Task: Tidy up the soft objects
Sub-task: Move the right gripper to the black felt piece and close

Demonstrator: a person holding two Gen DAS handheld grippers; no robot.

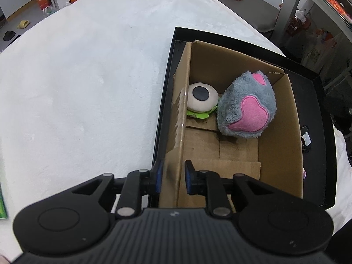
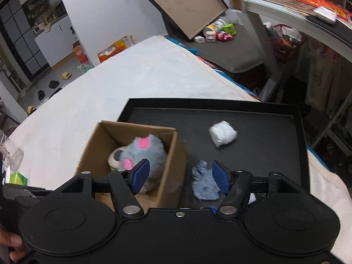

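My left gripper [image 1: 172, 177] straddles the near left wall of the cardboard box [image 1: 279, 132]; its blue pads [image 1: 188, 179] stand a little apart, the left one outside the wall and the right one inside with a gap showing, so I am not pinching the cardboard, though whether the left pad touches it I cannot tell. Just beyond my fingers lies the bare box floor with loose flaps, and farther in, against the far wall, sit the grey plush with pink patches [image 1: 246, 107] and, to its left and touching it, a white round toy with a black spot [image 1: 202, 98] on green petals; its lower side is hidden by the plush and the wall. The box stands in a black tray [image 1: 321, 114] on a white fleecy cover [image 1: 88, 77]. My right gripper [image 2: 179, 173] hovers with its fingers well apart and nothing clamped. Between them, close to the right pad, a small blue-grey fuzzy piece [image 2: 204, 184] lies on the tray, blurred, and its near edge is cut off by my gripper body. My left pad overlaps the grey plush in the box. Past the right finger a crumpled white wad [image 2: 222, 133] lies alone on the tray. At the lower left corner, part of a hand [image 2: 13, 248] shows, mostly cut off.
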